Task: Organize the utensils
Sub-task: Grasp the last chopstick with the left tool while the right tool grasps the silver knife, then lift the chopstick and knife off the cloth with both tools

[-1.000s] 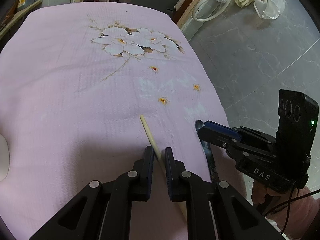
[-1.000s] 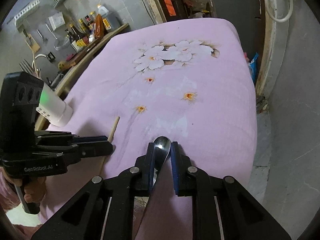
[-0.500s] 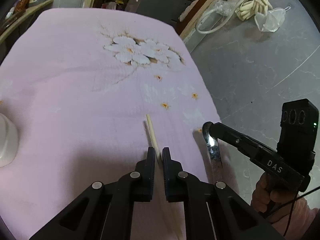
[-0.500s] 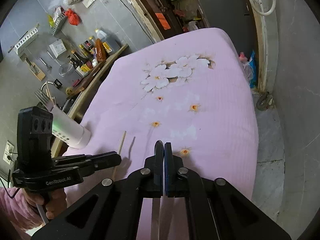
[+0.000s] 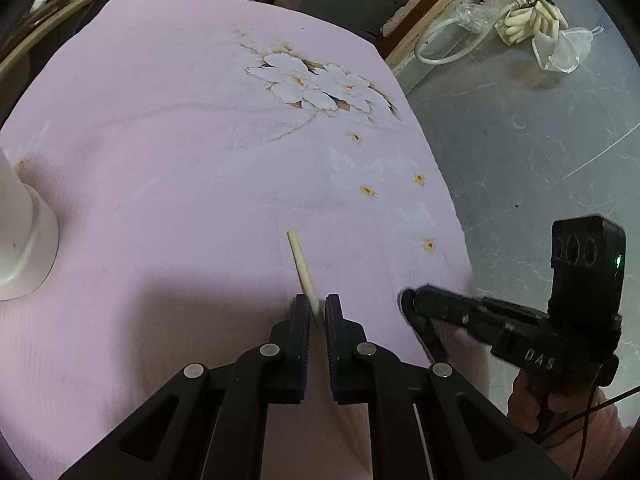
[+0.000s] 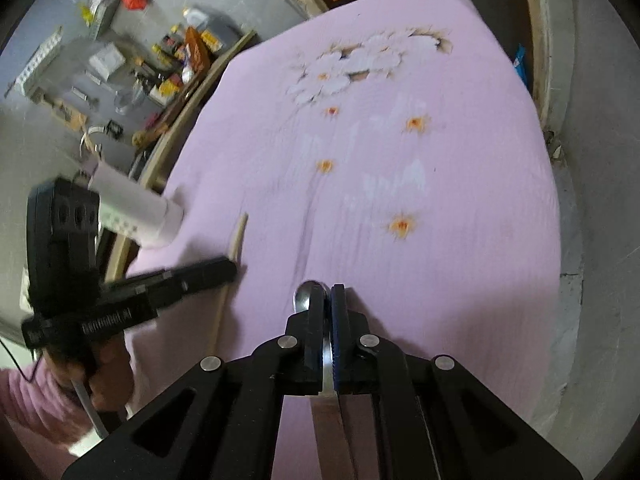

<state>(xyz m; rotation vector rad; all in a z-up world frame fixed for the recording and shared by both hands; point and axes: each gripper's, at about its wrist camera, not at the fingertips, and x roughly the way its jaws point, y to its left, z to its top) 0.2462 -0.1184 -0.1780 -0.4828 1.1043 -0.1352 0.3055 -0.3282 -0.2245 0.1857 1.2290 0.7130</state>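
Currently, stage: we judge the task to be in its early part; both utensils are gripped, neither is stowed yet.
Left gripper (image 5: 317, 307): clenched on the chopsticks (image 5: 301, 265); the pads press the pale sticks from both sides.
Chopsticks, place: they run between our left jaws, the far tip reaching out over the pink tablecloth (image 5: 180, 128) toward its middle, the near end passing under the gripper body toward the near edge. We cannot tell whether the tip touches the cloth.
Right gripper (image 6: 327, 300): clamped on the spoon (image 6: 306, 296); its jaws have just been reopening very slightly, with the metal handle between them and the pads pressing on it.
Spoon, place: the bowl shows just beyond and left of our right fingertips, above the cloth near its near right edge; the handle runs back under the gripper.
Holder (image 5: 18, 236): a white cylindrical container stands at the left edge of the table, well apart from both grippers; in the right wrist view a fork appears to stand in it, though blur leaves that uncertain.
Done: both items are grasped.
Left to do: we judge that both must travel to the holder and be dropped in upright.
Risk: thin sticks may pivot in the pads.
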